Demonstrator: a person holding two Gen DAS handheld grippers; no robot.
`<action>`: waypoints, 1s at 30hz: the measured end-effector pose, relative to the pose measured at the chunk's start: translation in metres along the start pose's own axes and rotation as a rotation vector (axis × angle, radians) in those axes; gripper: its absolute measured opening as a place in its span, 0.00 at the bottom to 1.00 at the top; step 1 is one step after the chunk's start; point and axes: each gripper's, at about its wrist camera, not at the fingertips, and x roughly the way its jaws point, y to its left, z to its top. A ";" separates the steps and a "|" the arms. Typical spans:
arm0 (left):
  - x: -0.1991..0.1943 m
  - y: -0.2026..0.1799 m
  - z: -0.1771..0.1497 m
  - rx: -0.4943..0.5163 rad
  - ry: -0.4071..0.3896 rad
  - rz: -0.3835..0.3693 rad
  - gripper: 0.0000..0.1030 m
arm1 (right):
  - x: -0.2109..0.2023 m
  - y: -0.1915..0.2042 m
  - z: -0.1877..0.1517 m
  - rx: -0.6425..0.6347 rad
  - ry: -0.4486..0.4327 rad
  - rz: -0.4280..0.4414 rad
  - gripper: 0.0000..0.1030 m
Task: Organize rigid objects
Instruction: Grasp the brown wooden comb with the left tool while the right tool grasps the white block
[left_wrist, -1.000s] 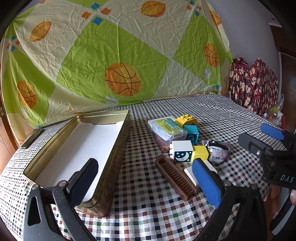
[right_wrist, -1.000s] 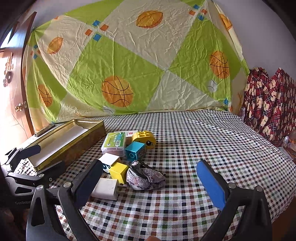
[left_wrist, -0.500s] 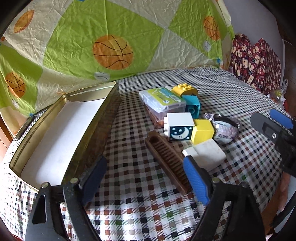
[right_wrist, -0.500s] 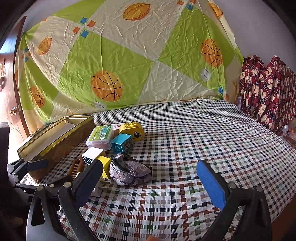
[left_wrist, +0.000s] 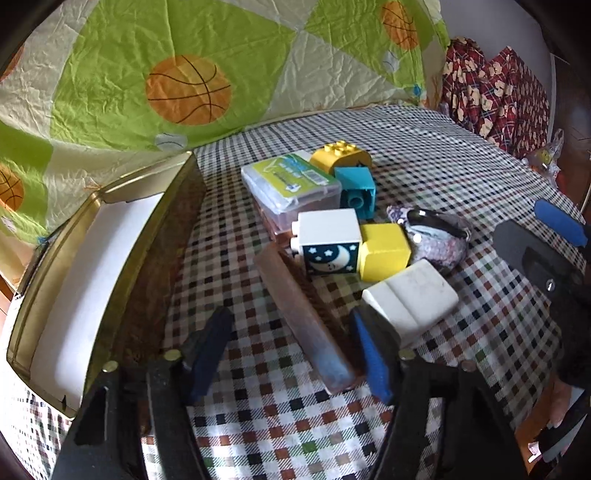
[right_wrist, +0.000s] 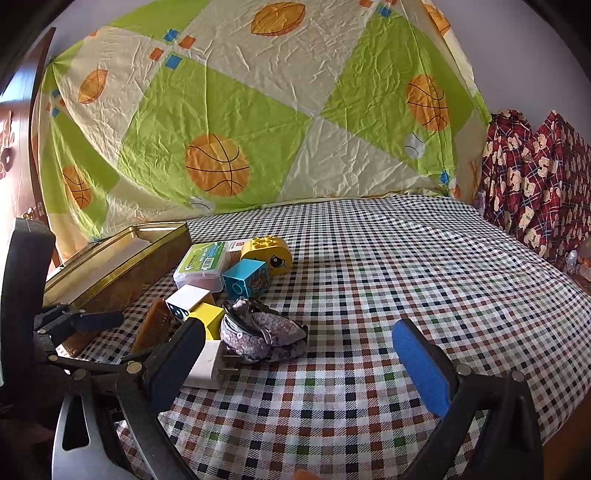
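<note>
Left gripper (left_wrist: 295, 350): we see it open astride the brown comb (left_wrist: 303, 314)
Right gripper (right_wrist: 299, 354): open
Hidden: comb teeth blurred

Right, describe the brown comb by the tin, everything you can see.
The brown comb is a long bar that looks like glossy plastic, with a solid spine and a row of fine teeth. It lies flat on the checked cloth, beside the gold tin without touching it, between the open fingers of the left tool. Its far end meets the moon block.
</note>
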 end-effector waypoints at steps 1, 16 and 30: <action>0.000 0.005 -0.001 -0.019 0.001 -0.010 0.58 | -0.001 -0.001 0.000 0.002 -0.002 0.000 0.99; -0.013 0.013 -0.010 -0.015 -0.084 -0.071 0.13 | 0.008 0.017 -0.007 -0.023 0.042 0.057 0.99; -0.006 0.029 -0.015 -0.078 -0.061 -0.098 0.14 | 0.026 0.064 -0.021 -0.139 0.168 0.126 0.80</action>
